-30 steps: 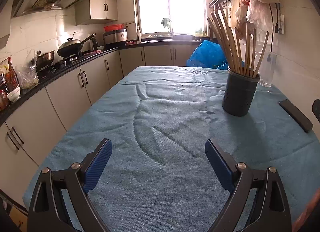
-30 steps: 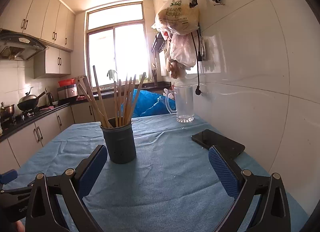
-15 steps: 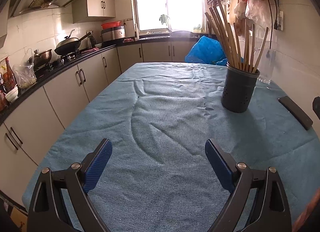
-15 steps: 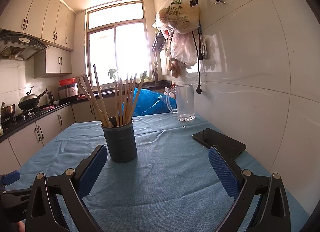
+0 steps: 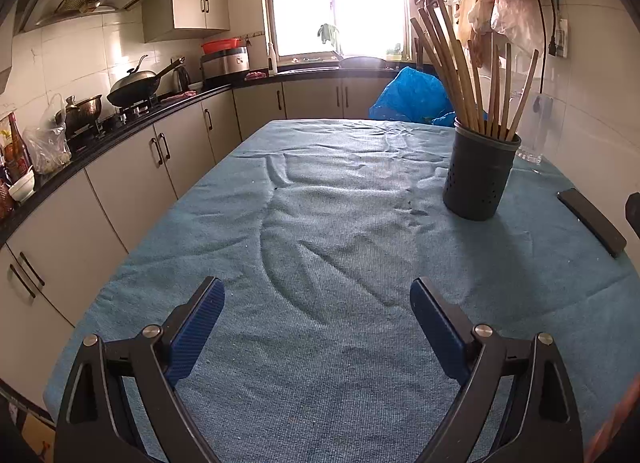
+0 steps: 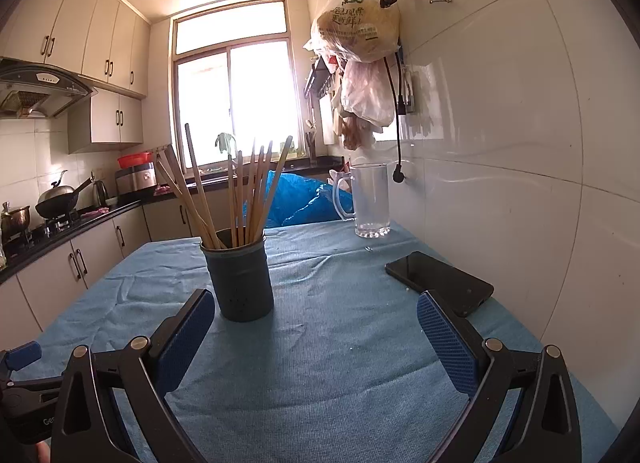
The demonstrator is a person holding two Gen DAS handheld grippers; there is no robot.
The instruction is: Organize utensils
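A dark utensil holder [image 6: 241, 275] stands upright on a blue tablecloth [image 6: 340, 351] in a sunlit kitchen, a bundle of wooden chopsticks [image 6: 236, 195] fanning out of its open top. The right gripper [image 6: 316, 323] hovers low over the cloth with its blue-padded fingers spread wide and nothing between them; the holder sits just ahead of it, close to the left finger's tip and left of the gap's centre. Seen from the left gripper [image 5: 318, 315], also wide open and empty, the same utensil holder [image 5: 480, 175] stands well apart, ahead and to the right, its chopsticks [image 5: 472, 79] leaning mostly leftward. A black phone [image 6: 438, 281] lies flat on the cloth near the tiled wall, just beyond the right gripper's right finger. A clear glass mug [image 6: 368, 199] stands farther back by the wall, with a blue plastic bag [image 6: 300, 199] behind the table.
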